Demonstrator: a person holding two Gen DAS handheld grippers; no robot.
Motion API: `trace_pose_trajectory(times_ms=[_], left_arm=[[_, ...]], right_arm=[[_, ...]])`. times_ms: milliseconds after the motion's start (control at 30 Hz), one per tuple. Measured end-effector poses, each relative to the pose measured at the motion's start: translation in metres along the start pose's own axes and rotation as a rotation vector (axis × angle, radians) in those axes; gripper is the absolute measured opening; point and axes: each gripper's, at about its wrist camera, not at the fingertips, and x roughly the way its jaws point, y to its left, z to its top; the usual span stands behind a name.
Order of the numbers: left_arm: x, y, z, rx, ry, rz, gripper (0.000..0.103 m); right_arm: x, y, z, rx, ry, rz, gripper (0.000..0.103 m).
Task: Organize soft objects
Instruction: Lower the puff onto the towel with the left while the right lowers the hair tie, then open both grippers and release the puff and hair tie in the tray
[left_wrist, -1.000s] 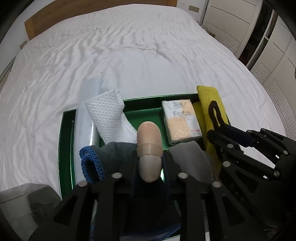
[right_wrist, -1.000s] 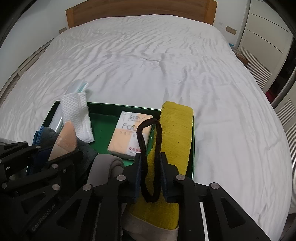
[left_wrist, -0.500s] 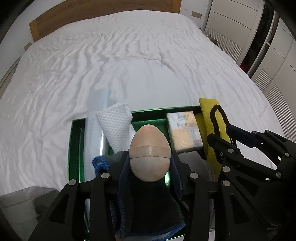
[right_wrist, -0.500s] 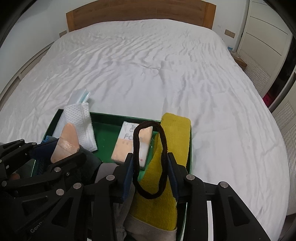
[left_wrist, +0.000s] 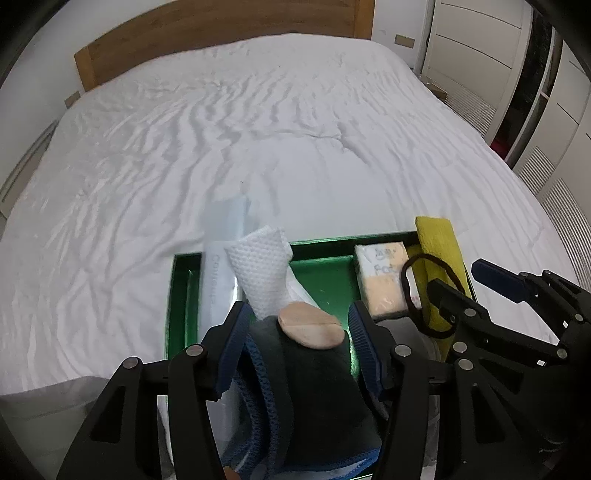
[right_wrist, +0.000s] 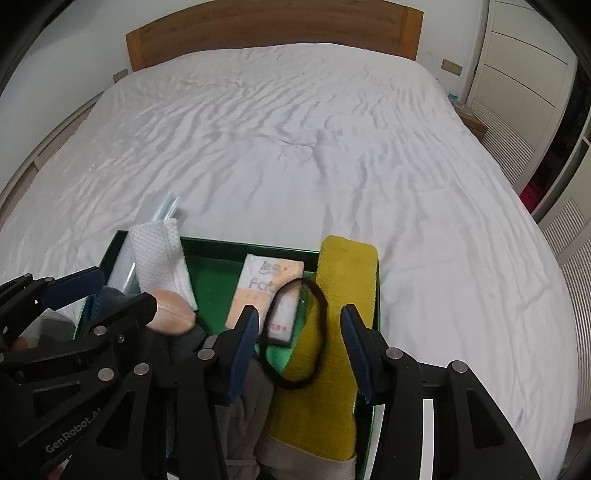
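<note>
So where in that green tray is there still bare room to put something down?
Only the green floor between the white cloth and the tissue pack is bare. Nearer, the dark towel, sponge and yellow cloth crowd the tray.

The left gripper stands with jaws spread wide over a green tray on the white bed. Between the jaws, a beige sponge rests on a dark cloth with blue edging. A white waffle cloth lies behind it. At right: tissue pack, yellow cloth, black hair band, and right gripper, also spread.
</note>
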Motion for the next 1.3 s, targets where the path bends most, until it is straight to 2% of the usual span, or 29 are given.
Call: trace_pose_trajectory(times_ms=[133, 333, 700, 800, 967, 1033, 1300], left_arm=[[-0.007, 0.003, 0.002, -0.008, -0.022, 0.000, 0.050], [-0.016, 0.009, 0.008, -0.028, -0.041, 0.010, 0.062], [-0.023, 0.010, 0.014, -0.022, -0.059, 0.024, 0.063], [-0.024, 0.012, 0.014, -0.022, -0.057, 0.036, 0.068], [-0.029, 0.013, 0.012, -0.025, -0.058, 0.043, 0.069], [-0.030, 0.013, 0.013, -0.026, -0.054, 0.039, 0.069], [-0.041, 0.014, 0.011, -0.028, -0.050, 0.065, 0.069]], right_arm=[[0.001, 0.001, -0.001, 0.001, 0.006, -0.001, 0.051], [-0.003, 0.007, 0.003, -0.017, 0.011, 0.001, 0.055], [-0.009, 0.014, 0.005, -0.030, 0.019, -0.012, 0.056], [-0.009, 0.015, 0.005, -0.030, 0.022, -0.016, 0.059], [-0.013, 0.016, 0.007, -0.030, 0.017, -0.021, 0.060], [-0.018, 0.017, 0.007, -0.031, 0.012, -0.025, 0.064], [-0.034, 0.021, 0.006, -0.040, 0.002, -0.042, 0.072]])
